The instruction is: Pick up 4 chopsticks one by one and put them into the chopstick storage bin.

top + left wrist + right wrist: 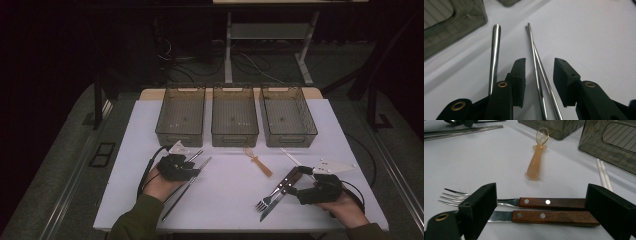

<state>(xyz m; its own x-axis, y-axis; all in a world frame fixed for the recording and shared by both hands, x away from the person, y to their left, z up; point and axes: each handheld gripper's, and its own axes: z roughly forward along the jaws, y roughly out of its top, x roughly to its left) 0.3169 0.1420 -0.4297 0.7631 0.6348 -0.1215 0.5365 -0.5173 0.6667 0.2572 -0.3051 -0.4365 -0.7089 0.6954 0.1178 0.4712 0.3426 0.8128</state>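
Chopsticks (541, 75) of steel, lying on the white table (225, 200) between the parted, untouching pads of the left gripper (539, 75), are judged ready to be clamped next, while the right gripper (541, 207) is held wide open around fork (506, 201) and knife (544, 216).

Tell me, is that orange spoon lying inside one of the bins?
No, the orange spoon lies on the white table, in front of the bins.

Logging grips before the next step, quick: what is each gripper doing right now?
Left gripper: open, jaws either side of the metal chopsticks, pads not pressing.
Right gripper: open wide around the fork and knife, holding nothing.
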